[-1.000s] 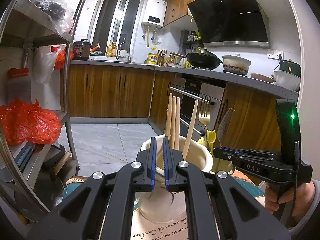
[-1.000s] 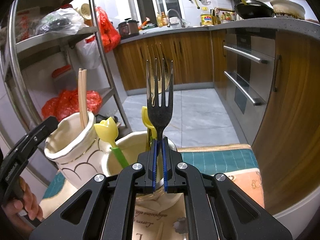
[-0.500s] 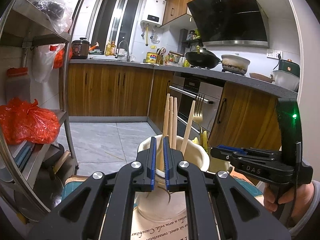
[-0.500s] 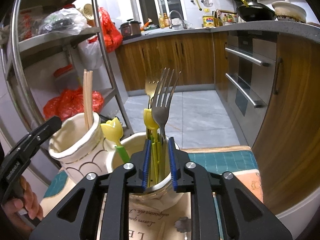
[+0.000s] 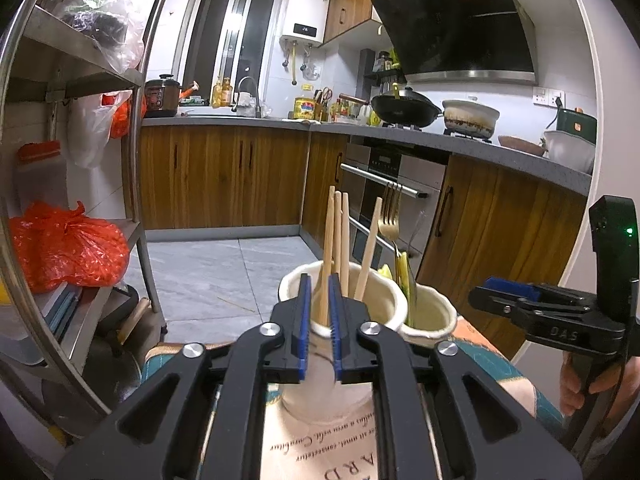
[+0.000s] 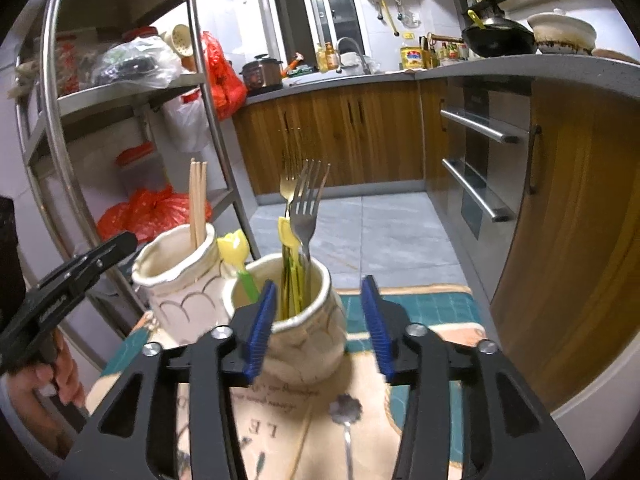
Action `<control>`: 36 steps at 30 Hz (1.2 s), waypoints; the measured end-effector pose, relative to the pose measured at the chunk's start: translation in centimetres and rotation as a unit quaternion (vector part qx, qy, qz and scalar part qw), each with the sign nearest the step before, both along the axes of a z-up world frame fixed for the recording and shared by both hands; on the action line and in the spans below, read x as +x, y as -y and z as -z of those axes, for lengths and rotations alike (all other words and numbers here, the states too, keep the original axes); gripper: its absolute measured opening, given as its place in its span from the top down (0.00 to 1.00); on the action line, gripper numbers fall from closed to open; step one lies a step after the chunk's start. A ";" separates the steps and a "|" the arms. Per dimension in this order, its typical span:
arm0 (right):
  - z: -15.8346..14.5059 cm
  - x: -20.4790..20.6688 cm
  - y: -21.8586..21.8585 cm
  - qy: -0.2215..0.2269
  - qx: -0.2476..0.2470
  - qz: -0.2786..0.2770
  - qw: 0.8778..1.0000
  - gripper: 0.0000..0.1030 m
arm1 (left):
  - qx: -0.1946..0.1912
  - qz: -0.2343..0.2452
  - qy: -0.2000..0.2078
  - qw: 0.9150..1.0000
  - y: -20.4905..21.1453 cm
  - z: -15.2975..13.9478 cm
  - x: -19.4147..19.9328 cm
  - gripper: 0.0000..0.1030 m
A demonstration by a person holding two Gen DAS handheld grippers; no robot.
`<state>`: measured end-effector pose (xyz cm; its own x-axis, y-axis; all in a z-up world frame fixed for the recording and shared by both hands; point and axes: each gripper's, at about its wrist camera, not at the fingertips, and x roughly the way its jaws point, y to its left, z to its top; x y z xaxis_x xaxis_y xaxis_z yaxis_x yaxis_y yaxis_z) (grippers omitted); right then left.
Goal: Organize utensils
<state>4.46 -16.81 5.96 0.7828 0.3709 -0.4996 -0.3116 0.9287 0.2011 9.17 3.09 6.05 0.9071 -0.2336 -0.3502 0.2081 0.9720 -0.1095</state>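
Desk: placemat covers it; the far edge drops to the floor just beyond both jars, so there is little room forward.
Left jar: cream ceramic, holds four wooden chopsticks, upright.
Right jar: touching or just beside the left jar; holds a steel fork, a gold fork and yellow-green plastic pieces.
Right gripper: fingers spread wide, empty, either side of the right jar's rim.
Left gripper: fingers nearly together with a narrow gap, holding nothing, in front of the left jar.
Spoon: lies flat on the placemat, near side of the right jar.
Progress: mostly sorted by my reckoning; the spoon looks like what is left.
Clearance: open mat right of the jars.
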 end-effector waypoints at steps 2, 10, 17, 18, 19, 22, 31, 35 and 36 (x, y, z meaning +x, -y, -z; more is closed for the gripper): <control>0.0 -0.8 0.5 -0.001 -0.006 0.000 1.000 0.39 | 0.004 -0.001 -0.002 1.000 0.0 0.0 -0.7 0.55; 1.2 -3.8 2.2 -0.009 -0.040 -0.002 0.999 0.06 | 0.008 -0.011 -0.010 1.000 -0.3 -0.1 -3.5 0.15; 4.3 -4.7 3.6 -0.049 -0.092 0.007 0.995 0.05 | 0.030 -0.017 -0.047 0.998 -0.1 1.2 -5.3 0.06; 4.8 -4.7 3.7 -0.059 -0.097 0.009 0.994 0.05 | 0.034 -0.017 -0.054 0.998 0.0 1.6 -5.5 0.06; 5.2 -4.8 3.8 -0.065 -0.100 0.010 0.993 0.05 | 0.038 -0.016 -0.063 0.997 0.2 2.0 -5.6 0.06; 6.5 -5.0 3.9 -0.087 -0.112 0.011 0.990 0.05 | 0.052 -0.010 -0.091 0.994 0.9 3.9 -5.9 0.06; 8.2 -4.1 2.4 -0.123 -0.135 -0.005 0.983 0.05 | 0.069 0.017 -0.151 0.986 3.1 7.2 -5.2 0.06; 8.6 -3.3 1.7 -0.133 -0.142 -0.010 0.981 0.05 | 0.071 0.026 -0.153 0.985 3.7 7.4 -5.2 0.06; 8.6 -3.2 1.6 -0.134 -0.142 -0.011 0.981 0.05 | 0.071 0.027 -0.155 0.985 3.8 7.5 -5.2 0.06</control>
